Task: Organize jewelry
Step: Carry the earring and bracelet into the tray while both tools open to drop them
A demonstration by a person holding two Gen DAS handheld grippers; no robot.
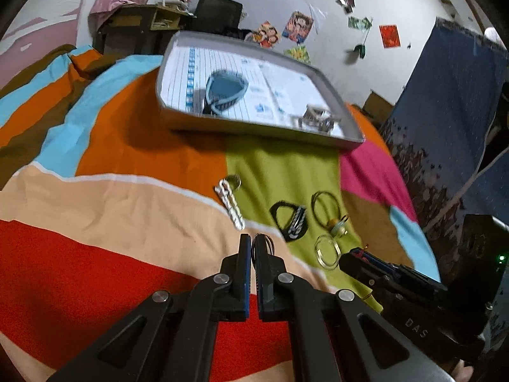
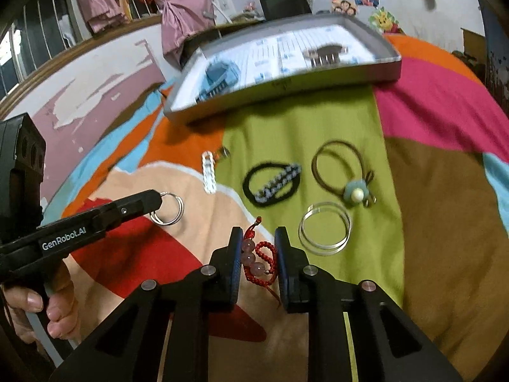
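Nearest, the left gripper (image 1: 253, 246) is pinched tight on a pair of thin silver rings (image 2: 167, 208), while the right gripper (image 2: 256, 250) has its fingers closed against a red braided bracelet (image 2: 261, 259) with pink beads. Just beyond on the patchwork bedspread (image 2: 429, 175) lie two silver bangles (image 2: 324, 232), a flower hair tie (image 2: 345, 172), a black beaded band (image 2: 273, 184) and a clear chain (image 2: 208, 172). Farther back sits the grey tray (image 2: 286, 82), holding a blue band (image 1: 226, 90) and a metal piece (image 1: 318, 117).

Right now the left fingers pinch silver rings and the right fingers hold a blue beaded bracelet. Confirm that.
Not quite: the bracelet between the right fingers is red cord with pink beads, not blue, as the right wrist view shows. The left fingers do pinch the silver rings.
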